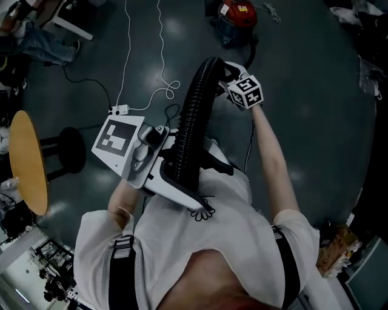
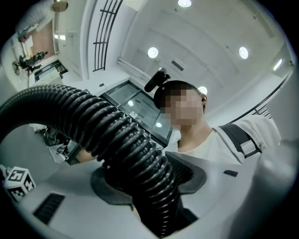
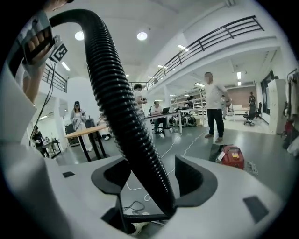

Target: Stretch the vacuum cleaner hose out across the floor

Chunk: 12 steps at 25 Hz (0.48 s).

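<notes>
Clamps the black ribbed hose (image 1: 197, 109) between the left gripper (image 2: 149, 179) fingers, arched in mid-air. Holds the right gripper (image 3: 152, 179) fingers apart around the same hose, not pressing. Beyond, on the floor (image 1: 315, 109), a red vacuum cleaner (image 1: 237, 18).

We find no words, brand names or numbers that can be read. The marker cube (image 1: 245, 91) and the flat marker panel (image 1: 118, 136) carry only black-and-white square patterns, not letters. The red vacuum cleaner (image 1: 237, 15) on the floor bears a small yellow label, too small and blurred for us to read. In the right gripper view its labels are equally illegible.
</notes>
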### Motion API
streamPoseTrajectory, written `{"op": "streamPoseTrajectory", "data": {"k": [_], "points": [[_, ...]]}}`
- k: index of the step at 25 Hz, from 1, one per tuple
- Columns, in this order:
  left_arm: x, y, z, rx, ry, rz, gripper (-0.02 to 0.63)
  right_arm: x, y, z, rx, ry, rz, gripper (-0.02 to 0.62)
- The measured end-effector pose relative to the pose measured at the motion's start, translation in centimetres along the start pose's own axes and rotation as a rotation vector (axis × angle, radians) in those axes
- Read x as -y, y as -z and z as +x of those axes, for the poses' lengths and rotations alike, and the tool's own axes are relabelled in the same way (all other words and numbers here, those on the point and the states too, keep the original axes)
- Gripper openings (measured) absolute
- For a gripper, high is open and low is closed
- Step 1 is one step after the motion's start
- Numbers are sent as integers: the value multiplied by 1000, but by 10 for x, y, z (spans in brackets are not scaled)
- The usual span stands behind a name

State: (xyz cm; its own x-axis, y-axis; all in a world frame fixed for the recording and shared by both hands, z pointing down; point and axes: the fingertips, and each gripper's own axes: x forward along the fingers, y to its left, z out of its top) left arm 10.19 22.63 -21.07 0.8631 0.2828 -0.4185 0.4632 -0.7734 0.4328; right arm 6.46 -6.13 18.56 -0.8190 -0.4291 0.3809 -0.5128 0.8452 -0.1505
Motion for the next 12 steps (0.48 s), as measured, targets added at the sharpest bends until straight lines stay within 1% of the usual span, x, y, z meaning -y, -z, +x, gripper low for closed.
{"op": "streamPoseTrajectory", "data": {"k": [2,3,5,7,8,10,12], "points": [[15,13,8,10,-44,-7,224,-24,23,-7,-17,-47,20,279],[22,19,11,19,-61,-9,224,-35,37,-9,-42,-60,16,279],[40,28,15,34,-75,0,224,-51,68,-11,-105,-41,9,279],[58,42,15,12,-99,15,224,-65,89,-15,-144,-21,24,277],[64,51,13,-3,-123,20,224,-74,94,-19,-161,-10,26,250],[74,73,8,-24,-196,30,224,-92,96,-32,-211,23,-10,225],[82,104,1,-62,-306,43,224,-105,89,-53,-251,82,-76,203]]}}
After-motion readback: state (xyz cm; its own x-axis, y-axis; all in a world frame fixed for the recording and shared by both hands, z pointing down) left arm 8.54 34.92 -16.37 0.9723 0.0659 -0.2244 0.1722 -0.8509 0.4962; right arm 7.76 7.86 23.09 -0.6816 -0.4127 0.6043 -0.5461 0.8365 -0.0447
